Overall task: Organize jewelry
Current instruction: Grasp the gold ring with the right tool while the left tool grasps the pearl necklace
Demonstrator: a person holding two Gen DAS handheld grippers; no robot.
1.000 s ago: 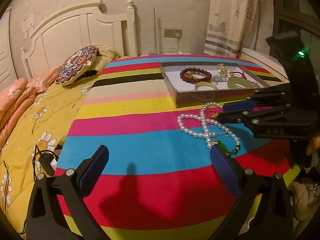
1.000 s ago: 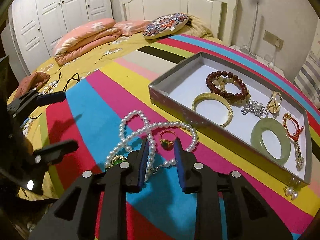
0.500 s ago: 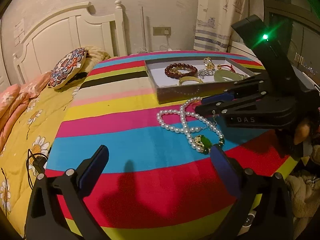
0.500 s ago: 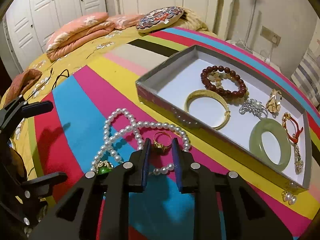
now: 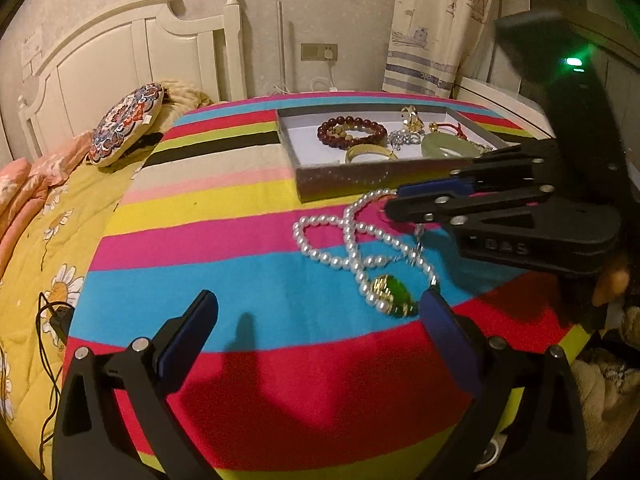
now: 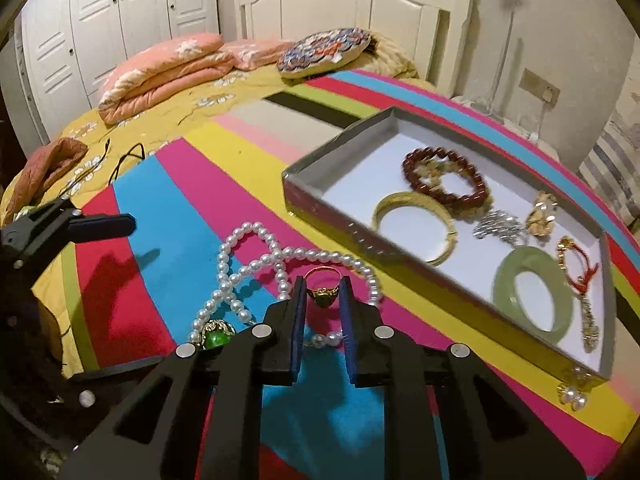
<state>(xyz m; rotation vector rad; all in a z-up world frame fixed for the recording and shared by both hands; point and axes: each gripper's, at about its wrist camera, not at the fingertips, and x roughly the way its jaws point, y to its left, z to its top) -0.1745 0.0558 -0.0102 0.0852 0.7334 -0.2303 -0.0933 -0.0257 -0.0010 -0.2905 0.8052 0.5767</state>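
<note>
My right gripper (image 6: 323, 286) is shut on a gold ring (image 6: 323, 285) with a dark stone and holds it above the pearl necklace (image 6: 256, 268). The necklace with its green pendant (image 5: 394, 290) lies on the striped cloth. In the left wrist view the right gripper (image 5: 394, 202) sits over the necklace, just in front of the grey tray (image 5: 340, 184). My left gripper (image 5: 316, 312) is open and empty, low over the cloth, its right finger beside the pendant. The tray (image 6: 320, 160) holds a red bead bracelet (image 6: 446, 180), a gold bangle (image 6: 416, 224) and a jade bangle (image 6: 532, 292).
Pearl earrings (image 6: 572, 394) lie on the cloth by the tray's near corner. A round patterned cushion (image 5: 126, 130) and pink quilts (image 6: 168, 68) lie toward the headboard. A black cable (image 5: 50, 320) lies on the yellow bedding at the left. A curtain (image 5: 432, 28) hangs behind.
My right gripper has closed on the gold ring and lifted it off the cloth, above the necklace. The left gripper has shifted slightly and stayed open.
</note>
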